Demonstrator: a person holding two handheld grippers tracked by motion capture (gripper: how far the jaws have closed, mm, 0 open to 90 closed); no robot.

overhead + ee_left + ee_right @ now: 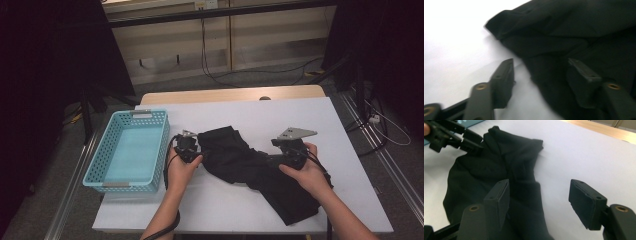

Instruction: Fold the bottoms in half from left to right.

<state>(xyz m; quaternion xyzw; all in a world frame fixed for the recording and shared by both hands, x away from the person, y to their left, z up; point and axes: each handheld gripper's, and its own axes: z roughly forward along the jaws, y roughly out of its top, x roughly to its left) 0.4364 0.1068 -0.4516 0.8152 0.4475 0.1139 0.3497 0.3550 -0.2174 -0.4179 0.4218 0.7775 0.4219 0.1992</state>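
A crumpled black garment [250, 165] lies across the middle of the white table [300, 115], running from upper left to lower right. My left gripper [191, 148] is at the cloth's left edge; in the left gripper view its jaws are open [541, 72], one over bare table and one over the black cloth [574, 32]. My right gripper [282, 150] is over the garment's middle right. Its jaws stand wide open [541, 200], the left one above the black garment [499, 165], the right one above white table. The left gripper [469, 141] also shows there at the cloth's far edge.
A light blue plastic basket [102, 170] sits at the table's left edge, with nothing inside. A wooden strip [230, 95] runs along the table's far edge. Cables [220, 75] trail on the floor beyond. Dark curtains flank both sides.
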